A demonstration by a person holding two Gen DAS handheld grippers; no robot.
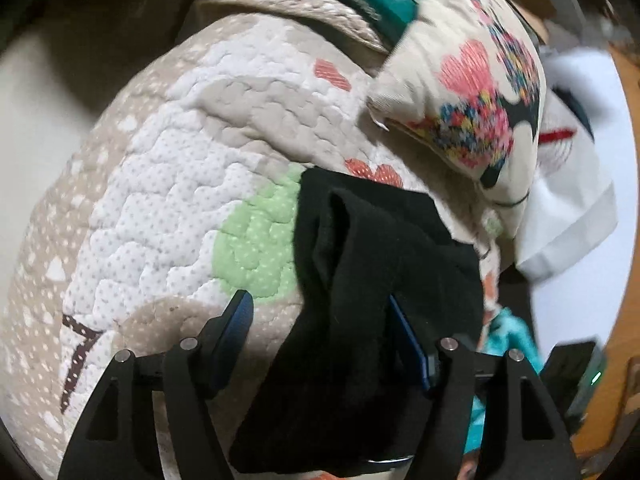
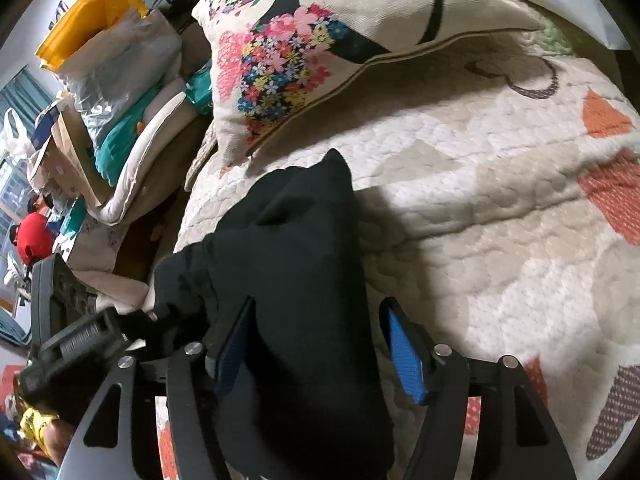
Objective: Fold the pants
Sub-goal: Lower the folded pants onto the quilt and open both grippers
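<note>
Black pants bunched up in a dark heap on the quilted bedspread, draped right up toward both cameras. Left gripper spread apart, not pinching anything: left blue pad bare over the quilt next to the green patch, right pad tucked against a fold of the black cloth, most of the fabric hanging between and over the jaws. Right gripper also released, jaws wide: black fabric lying against the left pad, right blue pad clear with quilt showing in the gap beside it. From the right wrist view, pants sitting near the bed's left edge, peaked end pointing up at the floral pillow without quite touching it. Same pillow off to the upper right in the left wrist view, lying on the quilt past the pants. Beyond the bed's left edge, folded bedding, a grey plastic bag with something yellow on top, plus other clutter too blurry to name. Part of the other gripper poking in at the lower left of the right view.
</note>
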